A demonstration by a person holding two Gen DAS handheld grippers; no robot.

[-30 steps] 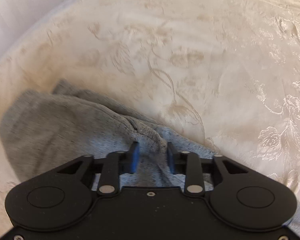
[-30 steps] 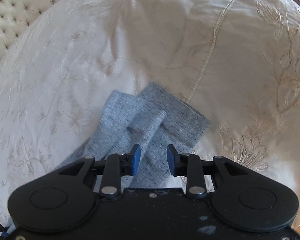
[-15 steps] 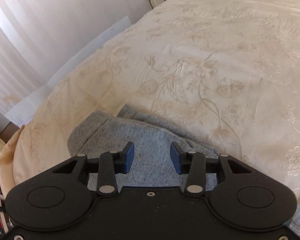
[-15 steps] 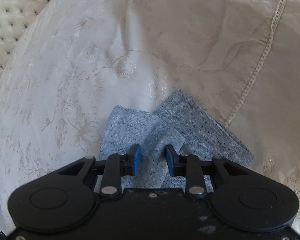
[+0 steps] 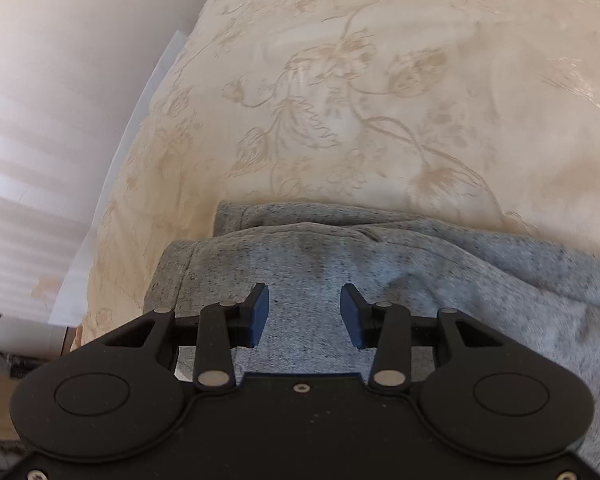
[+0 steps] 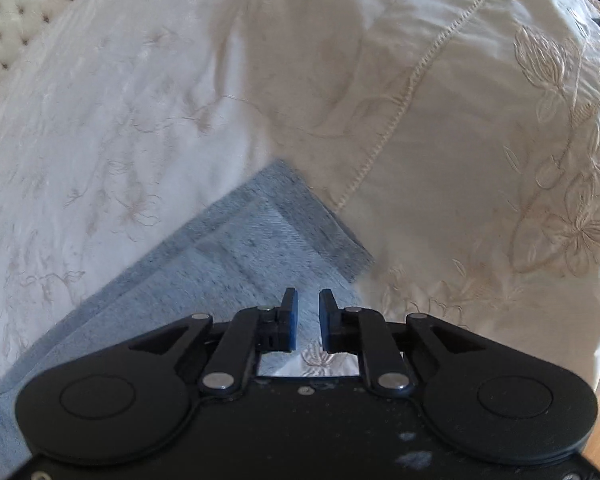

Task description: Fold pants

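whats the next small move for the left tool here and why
Probably lower the left tool onto the waistband edge of the grey pants and close. Its fingers are open with nothing between them, hovering above the fabric. The right tool is nearly closed at the leg cuffs; whether it grips cloth I cannot tell. Both ends held would allow a fold.

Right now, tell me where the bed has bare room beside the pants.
Bare bedspread lies beyond the pants waist, up to the bed's wall-side edge. At the leg hems, open cover spreads on either side. The crowded spots are under both grippers.
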